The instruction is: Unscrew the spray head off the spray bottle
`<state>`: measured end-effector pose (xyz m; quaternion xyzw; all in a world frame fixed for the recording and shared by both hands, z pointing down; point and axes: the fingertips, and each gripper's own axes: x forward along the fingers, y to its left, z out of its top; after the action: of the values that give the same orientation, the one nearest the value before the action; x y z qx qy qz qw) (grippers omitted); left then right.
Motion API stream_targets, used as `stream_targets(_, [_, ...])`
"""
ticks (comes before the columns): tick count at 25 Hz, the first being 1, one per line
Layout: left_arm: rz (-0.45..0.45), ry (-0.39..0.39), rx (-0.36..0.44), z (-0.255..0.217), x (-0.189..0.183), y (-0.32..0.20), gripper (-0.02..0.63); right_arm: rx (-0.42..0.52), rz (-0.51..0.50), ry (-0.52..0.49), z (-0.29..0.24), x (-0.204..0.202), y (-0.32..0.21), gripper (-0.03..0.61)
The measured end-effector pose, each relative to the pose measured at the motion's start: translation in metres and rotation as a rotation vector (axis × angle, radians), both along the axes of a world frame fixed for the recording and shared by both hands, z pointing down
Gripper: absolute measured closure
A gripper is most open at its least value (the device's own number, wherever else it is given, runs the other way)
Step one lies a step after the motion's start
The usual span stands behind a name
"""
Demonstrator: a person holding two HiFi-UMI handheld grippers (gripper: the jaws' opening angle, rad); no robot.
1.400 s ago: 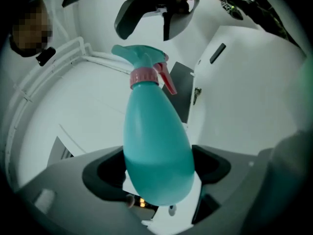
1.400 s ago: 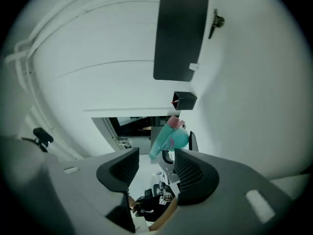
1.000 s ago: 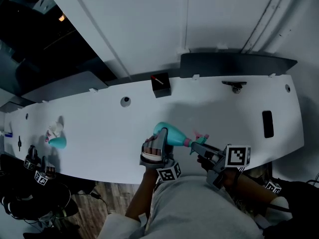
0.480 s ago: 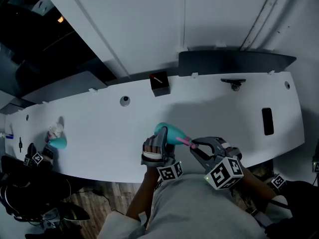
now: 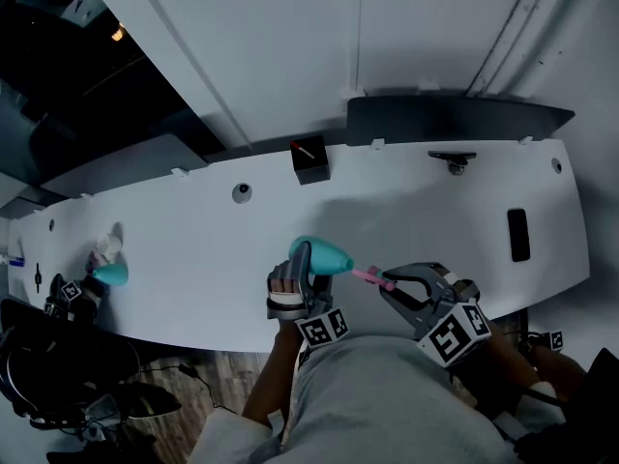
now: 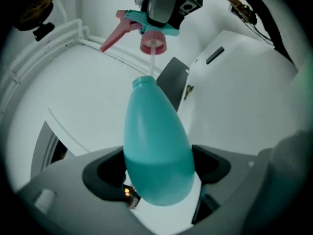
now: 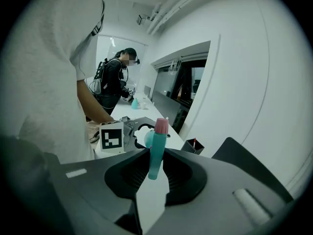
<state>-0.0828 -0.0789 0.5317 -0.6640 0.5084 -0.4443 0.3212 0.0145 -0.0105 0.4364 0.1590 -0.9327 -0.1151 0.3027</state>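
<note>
Left tongs (image 6: 157, 173) clamp the bottle (image 6: 155, 146) steady; right tongs (image 7: 155, 173) pinch the unscrewed head (image 7: 157, 146) at its 12 o'clock, with the tube (image 6: 152, 60) dipping inside.

Legible words, brands, numbers: none in any view.

Sign-like items:
- Left marker cube (image 5: 324, 328): black-and-white square patterns, no letters or digits.
- Right marker cube (image 5: 453, 334): same kind of pattern.
- Right gripper view: one face of the left marker cube (image 7: 111, 137), pattern only.
</note>
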Motion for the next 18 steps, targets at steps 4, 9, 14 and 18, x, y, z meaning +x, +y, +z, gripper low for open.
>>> stream_targets(4, [-0.056, 0.067, -0.025, 0.001, -0.016, -0.001, 0.204, -0.012, -0.008, -0.054, -0.010, 0.006, 0.000, 0.491])
stream_targets(9, [-0.133, 0.147, -0.060, 0.009, -0.041, -0.002, 0.204, -0.010, -0.030, -0.091, -0.020, 0.014, 0.003, 0.491])
stream_targets(14, [-0.270, 0.322, -0.109, 0.017, -0.080, -0.004, 0.204, -0.042, 0.017, -0.053, -0.016, 0.038, -0.002, 0.491])
stream_targets(18, [-0.293, 0.461, -0.136, 0.015, -0.090, -0.001, 0.204, -0.083, 0.223, -0.099, 0.010, 0.061, -0.024, 0.491])
